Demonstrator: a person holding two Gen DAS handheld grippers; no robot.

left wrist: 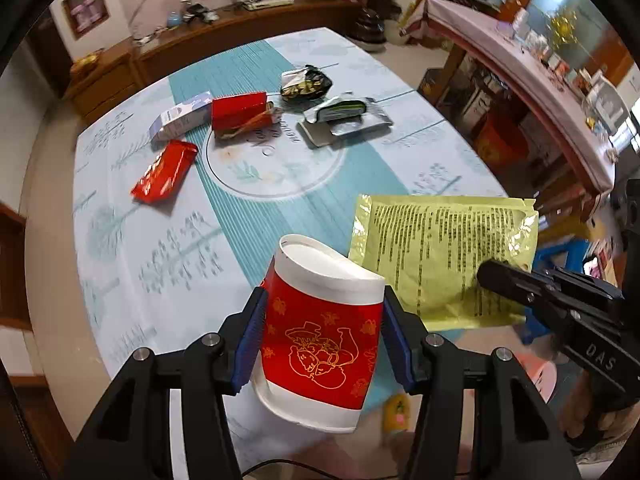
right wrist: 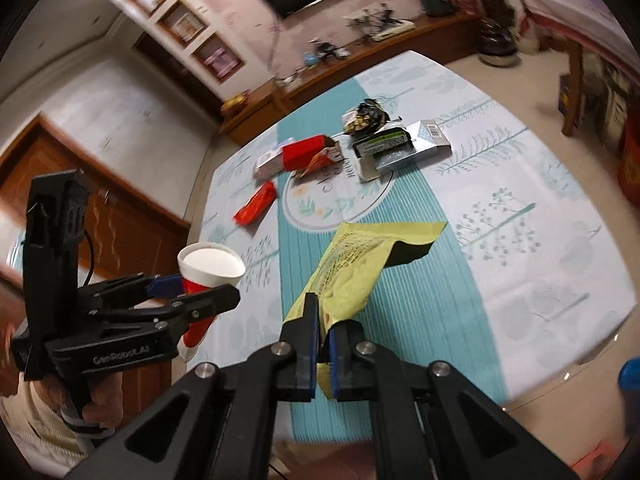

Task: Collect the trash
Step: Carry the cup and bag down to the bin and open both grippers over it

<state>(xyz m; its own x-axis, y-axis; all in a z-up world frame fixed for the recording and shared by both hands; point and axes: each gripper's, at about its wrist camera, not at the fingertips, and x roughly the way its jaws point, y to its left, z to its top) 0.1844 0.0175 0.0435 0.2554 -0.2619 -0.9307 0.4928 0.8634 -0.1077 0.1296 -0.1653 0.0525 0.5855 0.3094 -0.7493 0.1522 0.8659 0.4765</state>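
My left gripper is shut on a red and white paper cup, held above the table's near edge; the cup also shows in the right wrist view. My right gripper is shut on a yellow foil packet, held in the air to the right of the cup; the packet shows flat in the left wrist view. On the table lie a red wrapper, a red box, a white carton, a dark snack bag and silver packets.
The round table has a pale blue and teal cloth. A wooden sideboard stands behind it and a cluttered long table stands at the right. A blue stool is on the floor at the right.
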